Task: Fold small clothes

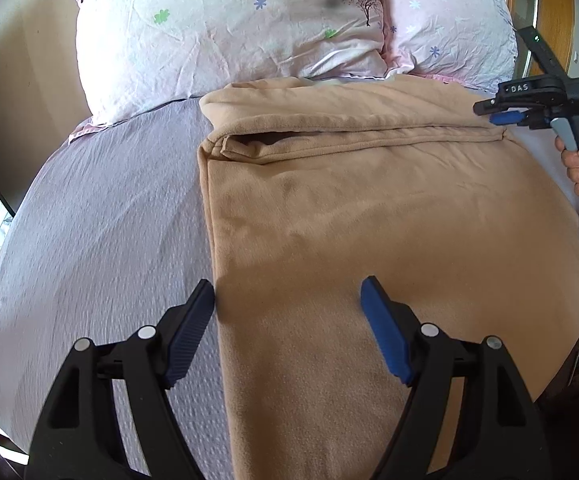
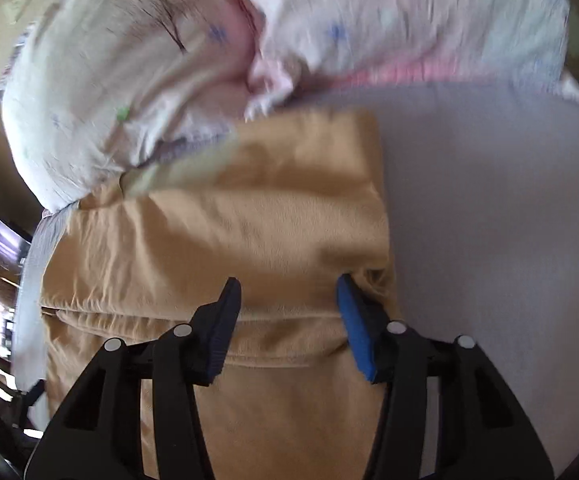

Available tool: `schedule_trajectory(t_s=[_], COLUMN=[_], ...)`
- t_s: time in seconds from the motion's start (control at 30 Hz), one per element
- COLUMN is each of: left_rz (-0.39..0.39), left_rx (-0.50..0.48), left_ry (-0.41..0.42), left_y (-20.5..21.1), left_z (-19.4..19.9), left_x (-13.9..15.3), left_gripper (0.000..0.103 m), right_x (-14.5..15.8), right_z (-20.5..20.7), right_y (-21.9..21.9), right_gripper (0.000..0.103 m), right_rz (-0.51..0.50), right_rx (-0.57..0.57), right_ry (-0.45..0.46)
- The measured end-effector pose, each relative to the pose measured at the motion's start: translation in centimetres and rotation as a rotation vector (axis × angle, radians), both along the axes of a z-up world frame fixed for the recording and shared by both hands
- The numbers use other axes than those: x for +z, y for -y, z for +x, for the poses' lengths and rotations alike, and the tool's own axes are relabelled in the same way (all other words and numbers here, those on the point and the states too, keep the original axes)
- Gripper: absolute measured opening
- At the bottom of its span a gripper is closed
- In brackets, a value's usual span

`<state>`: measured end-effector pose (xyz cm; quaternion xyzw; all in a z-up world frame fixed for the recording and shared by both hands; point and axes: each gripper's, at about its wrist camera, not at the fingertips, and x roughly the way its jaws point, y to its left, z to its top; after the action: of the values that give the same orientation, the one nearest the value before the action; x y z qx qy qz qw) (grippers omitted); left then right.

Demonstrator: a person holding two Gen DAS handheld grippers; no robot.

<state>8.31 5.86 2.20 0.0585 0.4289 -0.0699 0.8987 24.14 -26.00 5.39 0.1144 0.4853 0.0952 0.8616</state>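
— Nearest first? Left gripper (image 1: pixel 287 300) low over the near left edge of the tan garment (image 1: pixel 369 220), jaws wide, holding nothing; probably lined up to pinch that edge.

— And across? Right gripper (image 2: pixel 289 300) at the folded hem on the right side, jaws open, straddling the hem, not clamped; likely there to take the matching corner. Blurred, though.

— Garment itself? Spread flat on the lilac bed sheet (image 1: pixel 109 200), top already doubled over.

— Beyond? Pillows (image 1: pixel 229 28) at the headboard end, touching the garment's far fold.
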Motion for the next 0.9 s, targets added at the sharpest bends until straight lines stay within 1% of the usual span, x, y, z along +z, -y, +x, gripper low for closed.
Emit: schedule_trajectory(t_s=[0.03, 0.07, 0.1, 0.13, 0.2, 0.23, 0.27, 0.33, 0.37, 0.43, 0.47, 0.53, 0.6, 0.67, 0.8, 0.9], left_rz=[-0.002, -0.003, -0.005, -0.005, -0.004, -0.006, -0.007, -0.011, -0.013, -0.021, -0.023, -0.027, -0.030, -0.033, -0.041, -0.043], left_rx=[0.000, 0.002, 0.004, 0.004, 0.002, 0.002, 0.003, 0.006, 0.008, 0.009, 0.009, 0.009, 0.008, 0.008, 0.012, 0.012], left_ry=[0.000, -0.001, -0.002, -0.002, -0.001, -0.002, -0.003, -0.003, -0.004, -0.006, -0.006, -0.006, -0.006, -0.004, -0.004, -0.002], left_y=[0.0, 0.0, -0.1, -0.1, 0.0, 0.0, -0.1, -0.1, -0.1, -0.2, -0.2, -0.3, -0.3, -0.3, -0.3, -0.4], left_z=[0.0, 0.0, 0.1, 0.1, 0.0, 0.1, 0.1, 0.1, 0.1, 0.1, 0.2, 0.2, 0.3, 0.3, 0.2, 0.1], left_x=[0.0, -0.1, -0.1, -0.1, -0.1, -0.1, -0.2, -0.2, -0.2, -0.2, -0.2, -0.3, -0.3, -0.3, -0.3, -0.3], left_gripper=[0.076, 0.077, 0.078, 0.078, 0.078, 0.078, 0.078, 0.079, 0.080, 0.080, 0.081, 0.082, 0.082, 0.082, 0.082, 0.082], right_x=[1.2, 1.9, 2.6, 2.9, 2.7, 2.3, 2.0, 1.1, 0.5, -0.4, -0.6, -0.7, -1.3, -1.6, -1.3, -1.3], right_z=[-0.3, -0.4, -0.2, 0.5, 2.1, 3.1, 4.2, 5.6, 6.0, 5.2, 4.3, 2.8, 1.3, 0.8, 1.0, 0.3], right_y=[0.7, 1.3, 2.2, 3.1, 4.4, 4.7, 4.5, 3.4, 2.1, 0.4, -0.7, -2.1, -2.7, -2.3, -1.6, -1.9], right_gripper=[0.049, 0.047, 0.044, 0.042, 0.029, 0.026, 0.022, 0.019, 0.018, 0.018, 0.018, 0.018, 0.018, 0.018, 0.019, 0.019], right_rz=[0.057, 0.059, 0.041, 0.030, 0.011, -0.014, -0.060, -0.161, -0.230, -0.287, -0.312, -0.359, -0.380, -0.384, -0.327, -0.329], right_rx=[-0.020, -0.046, -0.094, -0.142, -0.188, -0.196, -0.188, -0.140, -0.095, -0.022, 0.027, 0.085, 0.130, 0.132, 0.106, 0.120], right_ry=[0.069, 0.113, 0.148, 0.169, 0.159, 0.150, 0.142, 0.130, 0.122, 0.121, 0.137, 0.164, 0.149, 0.140, 0.110, 0.112])
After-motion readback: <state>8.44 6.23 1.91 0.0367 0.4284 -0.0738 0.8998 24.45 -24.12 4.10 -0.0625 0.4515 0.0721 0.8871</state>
